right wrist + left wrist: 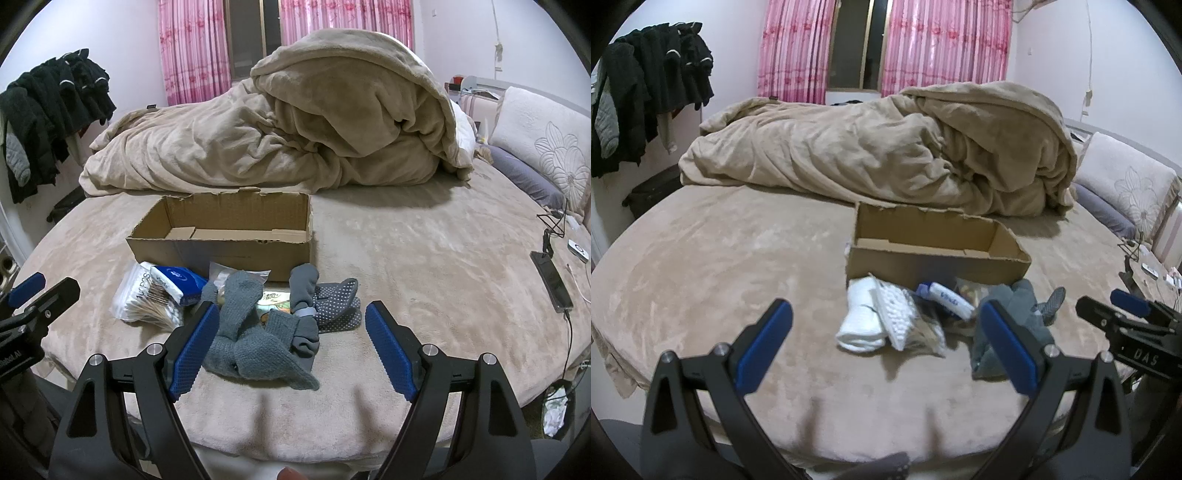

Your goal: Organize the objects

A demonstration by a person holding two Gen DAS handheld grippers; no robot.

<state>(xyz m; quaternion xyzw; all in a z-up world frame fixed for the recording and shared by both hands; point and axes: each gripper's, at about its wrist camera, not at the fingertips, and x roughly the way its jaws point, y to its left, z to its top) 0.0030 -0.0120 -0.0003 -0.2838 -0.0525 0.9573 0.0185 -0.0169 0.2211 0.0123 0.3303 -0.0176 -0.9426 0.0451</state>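
An open, empty cardboard box (934,254) (221,247) sits on the bed. In front of it lies a pile: a white rolled cloth (858,321), a bag of cotton swabs (897,317) (147,295), a blue tissue pack (181,282), a white and blue tube (951,299), a clear bag (240,277), a grey knit cloth (255,343) (1012,325) and grey dotted socks (338,302). My left gripper (886,350) is open, just short of the pile. My right gripper (288,347) is open, its fingers either side of the grey knit cloth.
A rumpled beige duvet (886,147) (295,129) lies behind the box. Pillows (539,147) sit at the right. A phone (552,280) with cables lies on the bed's right edge. Dark clothes (646,92) hang at the left wall.
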